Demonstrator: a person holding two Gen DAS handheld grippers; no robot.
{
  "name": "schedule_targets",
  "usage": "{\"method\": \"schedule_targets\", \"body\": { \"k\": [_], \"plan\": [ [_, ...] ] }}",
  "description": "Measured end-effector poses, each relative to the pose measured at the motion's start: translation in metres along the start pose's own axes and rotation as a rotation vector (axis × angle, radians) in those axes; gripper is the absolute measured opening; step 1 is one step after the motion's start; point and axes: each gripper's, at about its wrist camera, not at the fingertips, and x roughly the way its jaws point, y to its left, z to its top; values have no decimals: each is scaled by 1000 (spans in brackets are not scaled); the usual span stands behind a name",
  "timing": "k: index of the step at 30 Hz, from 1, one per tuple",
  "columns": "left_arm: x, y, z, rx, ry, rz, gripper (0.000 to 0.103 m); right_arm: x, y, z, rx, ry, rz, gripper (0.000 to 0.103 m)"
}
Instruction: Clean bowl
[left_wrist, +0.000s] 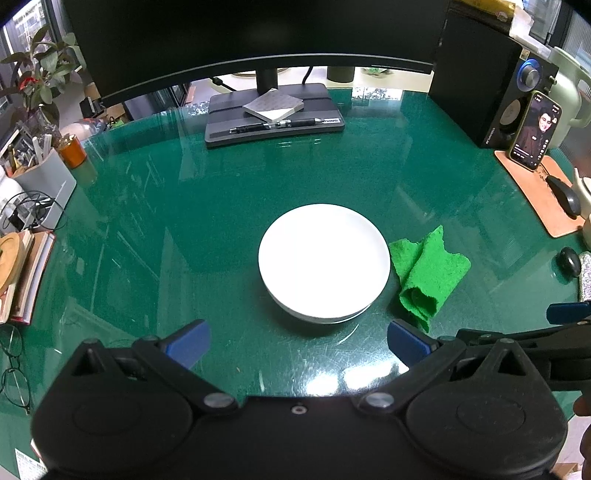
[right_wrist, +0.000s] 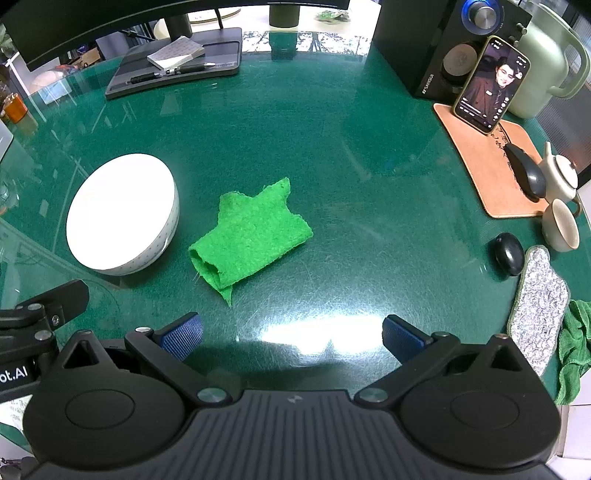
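A white bowl (left_wrist: 324, 261) stands upright on the green glass table (left_wrist: 221, 192), straight ahead of my left gripper (left_wrist: 298, 345), which is open and empty just short of it. A folded bright green cloth (left_wrist: 428, 273) lies on the table just right of the bowl, apart from it. In the right wrist view the cloth (right_wrist: 251, 236) lies ahead and a little left of my right gripper (right_wrist: 292, 338), which is open and empty. The bowl (right_wrist: 123, 214) sits at the left there, its outside dotted.
A monitor stand (left_wrist: 275, 116) with a notepad and pen is at the back. A speaker (right_wrist: 443, 48), phone (right_wrist: 491, 85), kettle, leather mat (right_wrist: 491, 162) with mouse, teapot and cup (right_wrist: 559, 225) crowd the right. A grey pad (right_wrist: 539, 310) and dark green rag lie near right. Books, glasses (left_wrist: 14, 369) lie left.
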Motion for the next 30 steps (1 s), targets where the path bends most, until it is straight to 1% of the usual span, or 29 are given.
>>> {"method": "schedule_targets", "body": {
  "k": [30],
  "plan": [
    [3, 1, 3, -2, 16, 4, 103, 3, -1, -1, -4, 10, 0, 103]
  ]
}}
